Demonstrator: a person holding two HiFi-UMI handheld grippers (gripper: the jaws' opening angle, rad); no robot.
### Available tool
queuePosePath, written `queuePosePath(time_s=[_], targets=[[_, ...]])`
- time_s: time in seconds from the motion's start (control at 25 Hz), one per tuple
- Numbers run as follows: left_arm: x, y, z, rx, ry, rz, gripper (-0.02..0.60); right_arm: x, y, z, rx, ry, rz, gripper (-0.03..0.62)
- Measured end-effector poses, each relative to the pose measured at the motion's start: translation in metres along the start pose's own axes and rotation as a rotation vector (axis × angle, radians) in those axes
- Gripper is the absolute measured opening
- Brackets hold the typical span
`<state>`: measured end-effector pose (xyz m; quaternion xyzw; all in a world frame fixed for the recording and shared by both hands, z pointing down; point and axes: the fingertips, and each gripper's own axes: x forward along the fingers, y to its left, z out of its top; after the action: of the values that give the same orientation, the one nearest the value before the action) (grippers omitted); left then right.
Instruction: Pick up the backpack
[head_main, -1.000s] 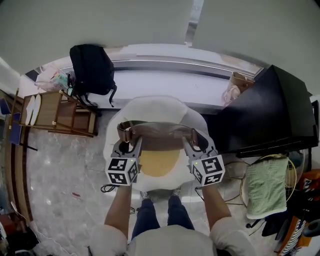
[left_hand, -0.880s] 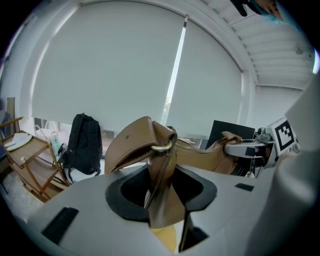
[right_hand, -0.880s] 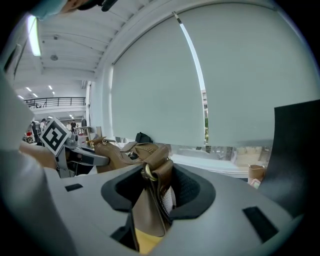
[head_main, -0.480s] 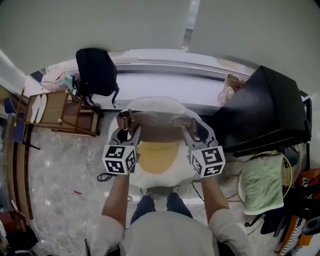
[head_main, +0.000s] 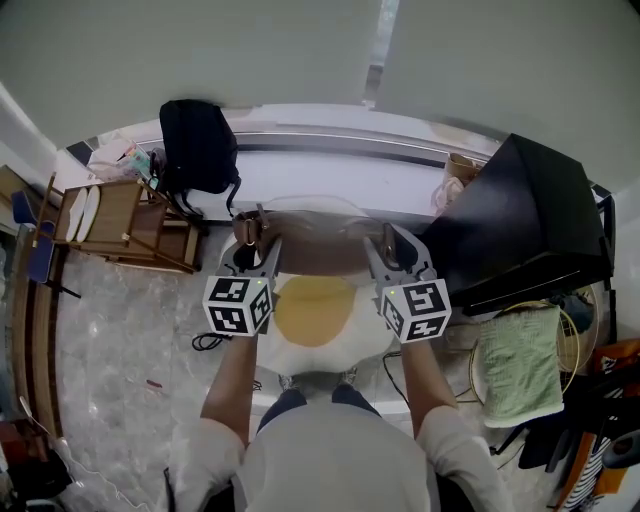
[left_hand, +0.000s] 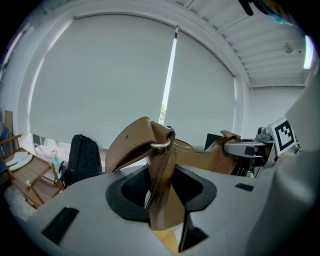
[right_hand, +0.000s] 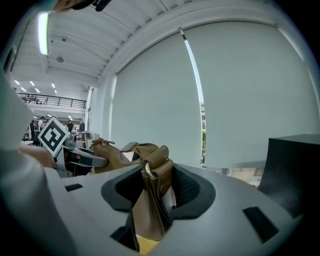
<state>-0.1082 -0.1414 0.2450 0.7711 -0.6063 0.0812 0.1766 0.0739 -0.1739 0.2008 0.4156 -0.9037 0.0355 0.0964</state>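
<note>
1. My left gripper (head_main: 252, 258) pinches the leather strap tab (left_hand: 161, 192) at one end of the brown bag (head_main: 320, 250). My right gripper (head_main: 393, 258) pinches the matching tab at the other end. The bag hangs roughly level between them, above the white-and-yellow cushion (head_main: 315, 312).
2. The only plain backpack I see is the black backpack (head_main: 198, 145). It stands on the window ledge (head_main: 330, 165), well apart from both grippers and untouched. If that is the one meant, I am carrying the wrong thing.
3. Each hold is on a narrow tab just under a metal ring (left_hand: 161, 145). I judge that smooth leather could slide out of the pads if the load shifts, and that end would drop.
4. If my hands drift apart, the bag goes taut and a tab may be dragged free. If one hand goes higher, the bag tips.
5. The black box (head_main: 520, 230) sits near my right side, so a swing that way could snag it.
6. I can read no writing or brand anywhere. The marker cubes (head_main: 238, 305) show only black-and-white square patterns.
</note>
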Motion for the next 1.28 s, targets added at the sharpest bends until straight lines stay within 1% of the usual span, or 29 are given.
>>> queuePosePath(time_s=[0.44,0.96,1.28], targets=[[-0.013,-0.007,0.017,0.018,-0.018,-0.001,0.152,-0.012,0.003,0.019,-0.011,-0.026,-0.01,0.176],[-0.036,0.0,0.047,0.058,-0.07,0.048,0.149,-0.011,0.018,0.048,-0.021,-0.088,0.02,0.176],[-0.048,0.004,0.051,0.058,-0.087,0.064,0.147,-0.012,0.027,0.055,-0.032,-0.1,0.031,0.178]])
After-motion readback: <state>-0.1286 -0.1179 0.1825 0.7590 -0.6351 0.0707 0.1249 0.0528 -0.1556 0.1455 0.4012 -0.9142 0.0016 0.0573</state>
